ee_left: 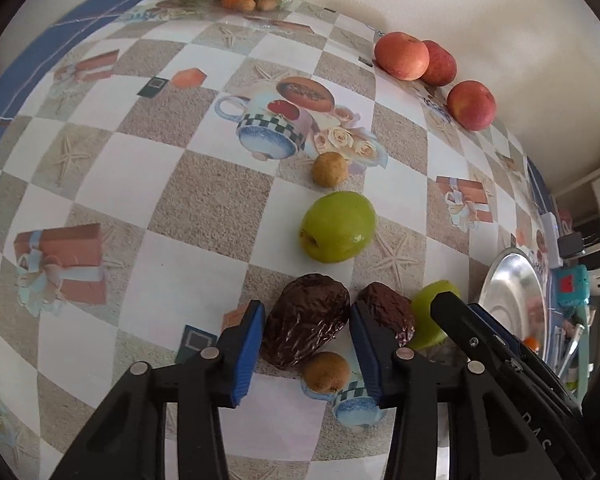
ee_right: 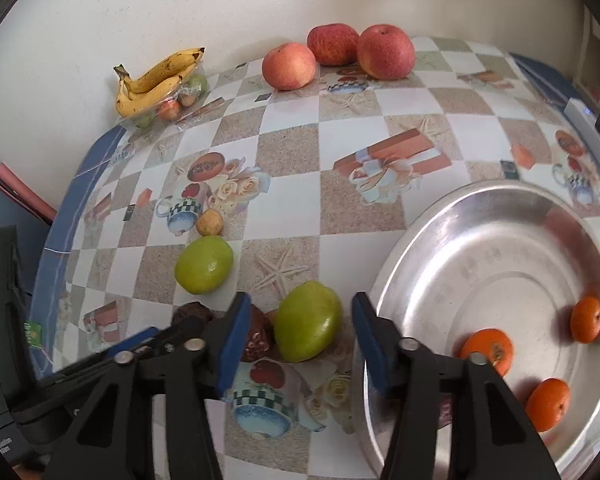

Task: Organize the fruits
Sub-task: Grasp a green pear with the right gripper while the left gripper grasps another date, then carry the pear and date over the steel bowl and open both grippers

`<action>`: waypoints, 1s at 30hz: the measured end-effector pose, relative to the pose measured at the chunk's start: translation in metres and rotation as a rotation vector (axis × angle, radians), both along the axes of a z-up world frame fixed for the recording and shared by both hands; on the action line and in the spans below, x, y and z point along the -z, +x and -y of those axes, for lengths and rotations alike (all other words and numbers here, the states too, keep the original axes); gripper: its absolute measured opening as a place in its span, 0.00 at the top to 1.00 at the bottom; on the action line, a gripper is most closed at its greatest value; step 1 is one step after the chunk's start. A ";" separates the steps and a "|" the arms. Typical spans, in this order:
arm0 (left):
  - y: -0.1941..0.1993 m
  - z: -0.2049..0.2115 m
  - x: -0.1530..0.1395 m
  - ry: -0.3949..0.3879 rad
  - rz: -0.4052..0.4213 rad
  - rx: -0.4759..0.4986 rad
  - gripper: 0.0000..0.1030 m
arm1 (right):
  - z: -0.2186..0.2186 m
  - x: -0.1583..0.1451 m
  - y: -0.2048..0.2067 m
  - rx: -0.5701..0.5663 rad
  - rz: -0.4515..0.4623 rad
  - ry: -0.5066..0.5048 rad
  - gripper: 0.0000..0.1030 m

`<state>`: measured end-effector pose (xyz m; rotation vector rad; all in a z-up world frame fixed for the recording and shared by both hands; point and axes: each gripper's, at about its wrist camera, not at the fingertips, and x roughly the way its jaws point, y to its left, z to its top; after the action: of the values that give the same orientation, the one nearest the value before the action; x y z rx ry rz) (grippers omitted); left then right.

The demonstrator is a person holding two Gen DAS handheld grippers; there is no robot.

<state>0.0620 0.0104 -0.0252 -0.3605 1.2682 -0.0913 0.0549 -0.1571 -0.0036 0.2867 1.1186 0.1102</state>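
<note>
on a glossy checked tablecloth [ee_right: 292, 148], the left gripper [ee_left: 306, 316] has its blue ribbed pads narrowed around a dark, wrinkled avocado [ee_left: 304, 322], apparently touching both flanks. the right gripper [ee_right: 298, 320] brackets a smooth green apple [ee_right: 308, 326], a gap showing at its right pad. three dimpled oranges [ee_right: 487, 350] sit in the shiny round metal basin [ee_right: 480, 240] beside it.

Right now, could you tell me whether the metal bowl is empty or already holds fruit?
Not empty: the metal bowl holds three oranges near its lower right side; the rest is bare.
</note>
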 end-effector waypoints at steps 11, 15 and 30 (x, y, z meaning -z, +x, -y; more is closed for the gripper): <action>-0.003 -0.042 -0.017 -0.033 0.041 -0.163 0.55 | -0.010 0.010 0.003 -0.009 -0.030 -0.062 0.53; -0.004 -0.047 -0.018 -0.045 0.040 -0.181 0.55 | -0.013 0.010 0.004 -0.010 -0.028 -0.096 0.53; -0.006 -0.049 -0.018 -0.045 0.034 -0.194 0.55 | -0.023 0.012 0.004 -0.012 -0.027 -0.212 0.61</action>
<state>0.0560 0.0591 -0.0070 -0.5164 1.1935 0.0392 0.0591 -0.1340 -0.0160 0.0921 1.1485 -0.0016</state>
